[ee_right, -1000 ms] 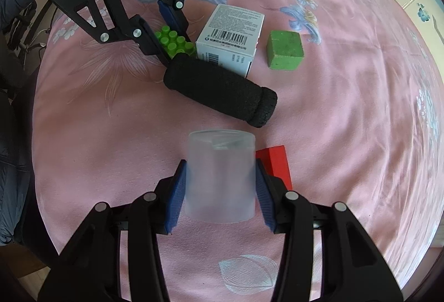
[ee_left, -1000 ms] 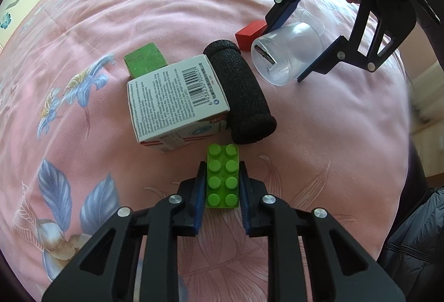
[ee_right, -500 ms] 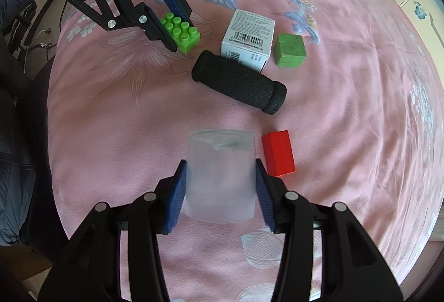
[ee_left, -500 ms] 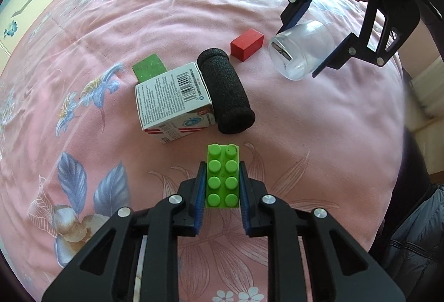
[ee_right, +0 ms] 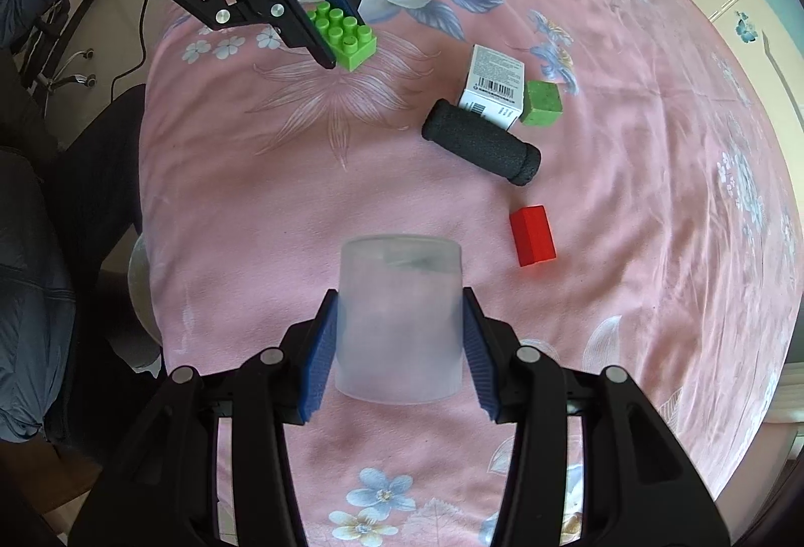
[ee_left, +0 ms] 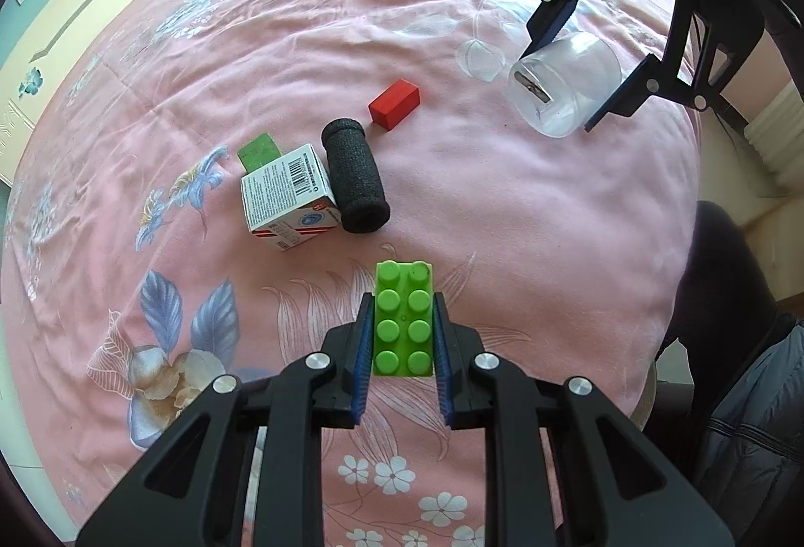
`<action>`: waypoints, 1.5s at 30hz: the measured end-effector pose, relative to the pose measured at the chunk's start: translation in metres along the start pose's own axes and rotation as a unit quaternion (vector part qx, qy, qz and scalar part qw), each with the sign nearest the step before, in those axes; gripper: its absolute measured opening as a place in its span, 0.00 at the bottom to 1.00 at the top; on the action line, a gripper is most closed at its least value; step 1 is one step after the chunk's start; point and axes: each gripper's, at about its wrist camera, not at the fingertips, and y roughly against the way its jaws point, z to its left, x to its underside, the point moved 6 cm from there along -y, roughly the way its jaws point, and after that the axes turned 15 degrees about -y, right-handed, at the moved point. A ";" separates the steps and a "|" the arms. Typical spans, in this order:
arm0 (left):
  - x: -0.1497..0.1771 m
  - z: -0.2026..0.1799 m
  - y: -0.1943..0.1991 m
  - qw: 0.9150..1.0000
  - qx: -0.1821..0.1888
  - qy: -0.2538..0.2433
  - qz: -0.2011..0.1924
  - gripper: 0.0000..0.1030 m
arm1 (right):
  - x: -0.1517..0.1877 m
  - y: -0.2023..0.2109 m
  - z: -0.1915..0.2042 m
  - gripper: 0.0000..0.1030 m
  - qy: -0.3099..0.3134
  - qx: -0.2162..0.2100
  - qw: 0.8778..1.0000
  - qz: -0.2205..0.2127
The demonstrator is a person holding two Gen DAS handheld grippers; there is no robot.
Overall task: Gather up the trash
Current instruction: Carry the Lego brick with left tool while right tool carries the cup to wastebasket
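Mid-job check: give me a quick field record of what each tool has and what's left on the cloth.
left tool: shut on green studded brick
right tool: shut on clear plastic cup, held off the cloth
surface: pink floral cloth
left on cloth: white barcode box, black foam roll, green cube, red block
grouping: box beside roll and cube; red block apart
bin: not in view
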 end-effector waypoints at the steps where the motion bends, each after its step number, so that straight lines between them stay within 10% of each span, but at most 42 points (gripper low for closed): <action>1: -0.001 -0.003 0.003 1.000 -0.003 -0.001 0.000 0.23 | 0.002 0.004 0.002 0.47 -0.001 0.001 1.000 -0.002; 45: 0.033 -0.161 0.067 0.999 -0.019 -0.042 -0.013 0.23 | 0.087 0.040 0.173 0.47 0.011 0.001 1.000 -0.022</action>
